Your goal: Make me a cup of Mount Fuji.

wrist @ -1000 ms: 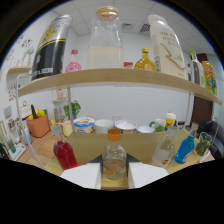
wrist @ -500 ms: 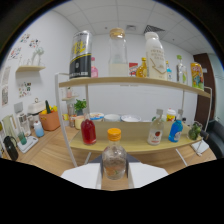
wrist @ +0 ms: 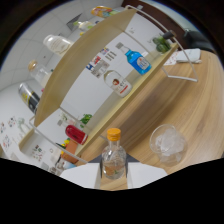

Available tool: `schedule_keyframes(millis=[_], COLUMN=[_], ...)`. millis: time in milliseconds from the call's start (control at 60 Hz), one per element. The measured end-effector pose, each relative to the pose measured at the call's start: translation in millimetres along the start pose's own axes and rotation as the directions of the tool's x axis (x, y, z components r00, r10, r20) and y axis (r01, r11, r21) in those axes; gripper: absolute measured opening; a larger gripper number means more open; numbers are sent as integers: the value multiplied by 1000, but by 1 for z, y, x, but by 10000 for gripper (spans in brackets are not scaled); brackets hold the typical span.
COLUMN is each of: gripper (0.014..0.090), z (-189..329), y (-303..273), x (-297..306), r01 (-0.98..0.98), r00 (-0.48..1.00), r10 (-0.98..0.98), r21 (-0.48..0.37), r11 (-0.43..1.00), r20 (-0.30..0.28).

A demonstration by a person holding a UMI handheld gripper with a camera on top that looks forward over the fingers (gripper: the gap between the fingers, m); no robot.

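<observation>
Claw: pinching a small clear bottle with an orange cap between both fingers, held tilted above the wooden tabletop. Just beside it stands a glass of ice; beyond, a two-tier shelf carries a blue bottle and a red bottle.

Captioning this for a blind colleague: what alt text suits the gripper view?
The gripper holds a small clear bottle with an orange cap, tilted toward a glass of ice on the wooden table. Beyond stands a shelf of bottles.
</observation>
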Motion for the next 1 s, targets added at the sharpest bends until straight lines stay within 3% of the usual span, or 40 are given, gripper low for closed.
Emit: schedule_keyframes(millis=[117,267,433,583,833,917,1000], gripper=[350,349,348,347,346,347,347], z=[0,-1,-1,-1,1,-2,-8], y=[-12,-23,-33,-36,-37,-39,-38], x=[-5,-15,-14,-9,-5,-7,-18], r01=[-266,-582,-810,-891,-889,-848,-710], r00=[961,795,544,386,401,489,680], r10=[265,580,809,890,884,840,702], r21=[2,-42,-112,-151,-133,-99,-49], r11=[964,812,576,428,439,521,702], r20=[79,180,224,243,239,236,212])
